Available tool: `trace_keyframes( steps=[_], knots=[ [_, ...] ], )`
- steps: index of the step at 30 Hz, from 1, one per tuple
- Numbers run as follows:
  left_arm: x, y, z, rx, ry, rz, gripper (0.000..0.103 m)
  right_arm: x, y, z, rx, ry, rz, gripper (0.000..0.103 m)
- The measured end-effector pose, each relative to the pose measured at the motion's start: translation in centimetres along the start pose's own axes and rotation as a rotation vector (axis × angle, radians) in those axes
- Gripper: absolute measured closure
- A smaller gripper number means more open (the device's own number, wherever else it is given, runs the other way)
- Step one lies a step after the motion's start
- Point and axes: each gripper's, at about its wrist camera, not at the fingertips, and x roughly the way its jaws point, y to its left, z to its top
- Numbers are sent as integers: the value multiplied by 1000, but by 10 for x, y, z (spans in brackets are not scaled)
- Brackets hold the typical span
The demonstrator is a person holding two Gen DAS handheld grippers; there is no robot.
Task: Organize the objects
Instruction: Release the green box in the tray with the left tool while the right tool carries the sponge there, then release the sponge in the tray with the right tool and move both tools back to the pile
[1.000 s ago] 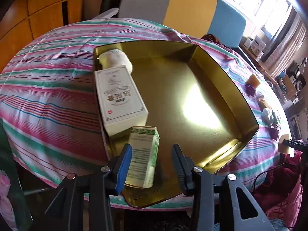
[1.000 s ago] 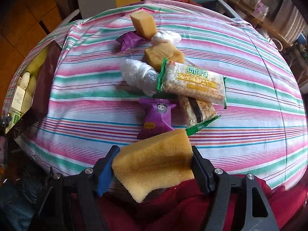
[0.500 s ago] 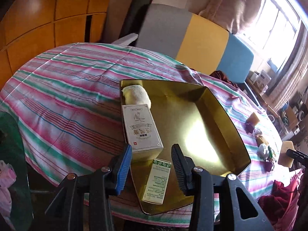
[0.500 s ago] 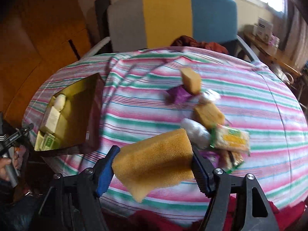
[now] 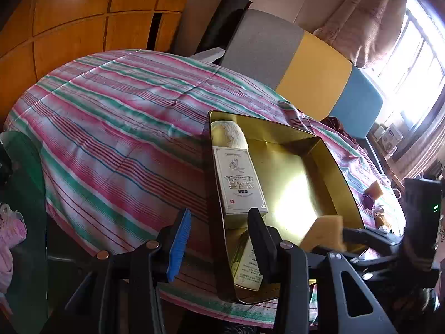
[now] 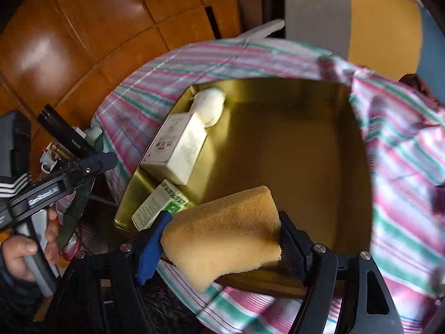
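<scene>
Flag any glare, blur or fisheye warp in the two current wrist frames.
Left wrist: blown-out window at top right; bright glare patch on the gold tray floor; right tool and its sponge smeared; striped tablecloth bulges from fisheye. Right wrist: motion blur on the tablecloth at right and on the tray's far wall; sponge and white box fairly sharp; soft sheen on the wood panels.

Black plastic frames on both tools, studded with round silver screws. On the right gripper (image 6: 219,239): one blue pad, one ribbed black pad (image 6: 289,246), triangular cut-outs in the arms. On the left gripper (image 5: 219,239): the same blue-and-black pairing, white lettering along its bar. At the left hand (image 6: 25,253): grey handle, dark sleeve, white-striped cuff.
</scene>
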Motion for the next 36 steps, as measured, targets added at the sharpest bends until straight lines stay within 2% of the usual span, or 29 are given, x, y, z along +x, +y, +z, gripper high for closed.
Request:
trace_keyframes(
  steps=[3, 7, 12, 16, 25, 36],
  knots=[
    [1, 2, -1, -4, 0, -1, 60, 31, 13, -2, 13, 51, 55, 22],
    [0, 1, -1, 1, -5, 0, 60, 49, 21, -10, 20, 100, 139, 5],
    [-1, -5, 0, 22, -11, 9, 60, 38, 12, -13, 60, 63, 151, 3],
    [-4, -18, 1, 65, -24, 15, 60, 15, 5, -16, 80, 1, 116, 0],
    [-3, -64, -1, 202, -29, 23, 60, -38, -19, -21, 122, -128, -24, 0],
    [9, -125, -8, 370, 6, -23, 60, -102, -95, -41, 269, -226, -186, 0]
  ],
)
